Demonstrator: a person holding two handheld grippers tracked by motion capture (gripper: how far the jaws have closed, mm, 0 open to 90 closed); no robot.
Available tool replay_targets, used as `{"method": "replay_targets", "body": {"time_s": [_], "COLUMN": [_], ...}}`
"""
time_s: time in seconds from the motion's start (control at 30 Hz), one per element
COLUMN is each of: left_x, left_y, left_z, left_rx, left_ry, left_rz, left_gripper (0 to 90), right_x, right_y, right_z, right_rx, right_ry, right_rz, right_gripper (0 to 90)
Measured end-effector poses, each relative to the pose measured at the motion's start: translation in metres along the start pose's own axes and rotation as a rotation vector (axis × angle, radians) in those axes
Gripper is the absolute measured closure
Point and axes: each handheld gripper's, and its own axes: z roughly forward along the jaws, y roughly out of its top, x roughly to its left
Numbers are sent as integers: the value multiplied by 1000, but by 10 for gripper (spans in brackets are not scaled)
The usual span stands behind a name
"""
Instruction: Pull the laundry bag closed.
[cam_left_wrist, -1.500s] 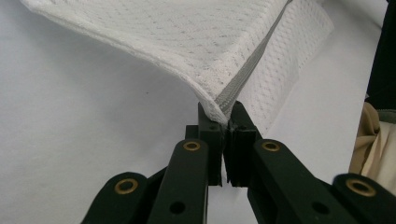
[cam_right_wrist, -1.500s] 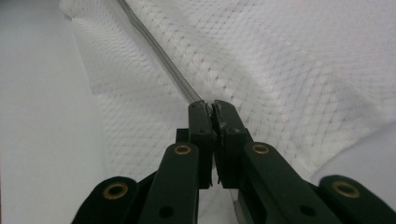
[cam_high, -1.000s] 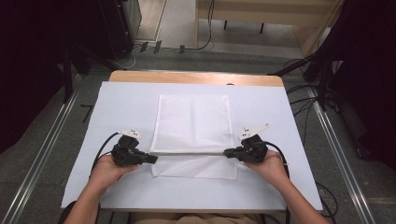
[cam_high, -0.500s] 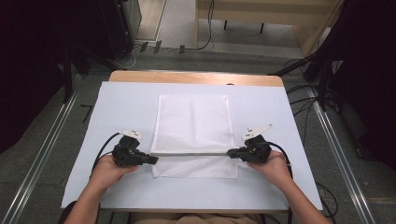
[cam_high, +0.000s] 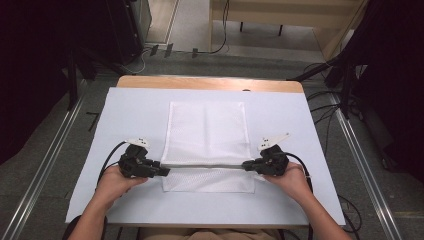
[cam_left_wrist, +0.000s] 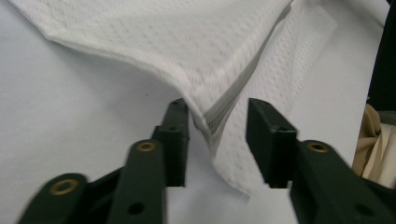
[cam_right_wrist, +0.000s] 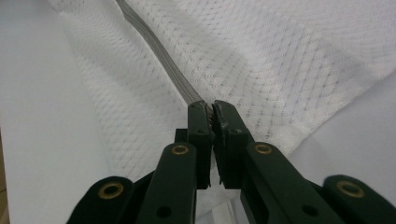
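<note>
- White mesh cloth (cam_high: 207, 135), textured weave, lies flat mid-table, long side running away from the person.
- Near end folded; a stacked grey-white edge (cam_left_wrist: 219, 112) runs straight across, raised a little, a shorter flap beneath it.

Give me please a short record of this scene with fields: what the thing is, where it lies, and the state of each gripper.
thing: white mesh cloth, near part folded over
place: on the pale table cover
left gripper: jaws have just been opening, cloth edge between them, pads not pressing
right gripper: jaws closed on the cloth fold
hands: one at each end of the fold
</note>
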Motion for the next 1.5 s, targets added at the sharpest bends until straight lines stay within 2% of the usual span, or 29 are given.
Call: {"method": "replay_targets", "body": {"time_s": [0.13,0.23,0.3,0.33,0.43,0.5,0.6,0.63,0.7,0.87,0.97,1.07,1.13,1.17,1.3,1.5], "left_x": [0,1,2,3,3,3,6,7,8,9,12,16,18,19,21,24], "left_y": [0,0,0,0,-1,-1,-2,-3,-4,-5,-6,-7,-6,-6,-8,-10], "left_z": [-4,-8,-11,-11,-13,-15,-18,-19,-21,-24,-27,-29,-30,-30,-32,-32], "left_rx": [-36,-96,-119,-126,-135,-158,-172,-177,-184,-198,-204,-217,-234,-245,-252,-256], "left_ry": [23,63,85,82,121,161,196,201,212,245,263,284,300,300,334,351], "left_rz": [7,19,11,-3,-1,1,-16,-16,-16,-28,-36,-63,-103,-113,-109,-117], "left_gripper": [475,412,402,398,389,360,346,342,342,342,339,333,321,304,290,289], "right_x": [-1,-2,-5,-6,-9,-11,-16,-17,-20,-32,-38,-44,-48,-50,-53,-55], "right_y": [1,1,0,0,-1,-2,-3,-4,-5,-11,-15,-18,-20,-21,-24,-25], "right_z": [-4,-8,-9,-10,-12,-14,-17,-18,-19,-26,-30,-31,-32,-32,-33,-32], "right_rx": [-43,-90,-112,-116,-137,-155,-173,-180,-194,-234,-239,-239,-238,-239,-226,-194], "right_ry": [-3,-28,-53,-52,-58,-89,-116,-139,-189,-246,-280,-317,-311,-297,-309,-308], "right_rz": [10,12,14,26,32,23,45,65,75,134,159,187,211,207,218,234], "right_gripper": [718,612,580,578,518,458,412,396,364,326,307,279,223,209,220,221]}}
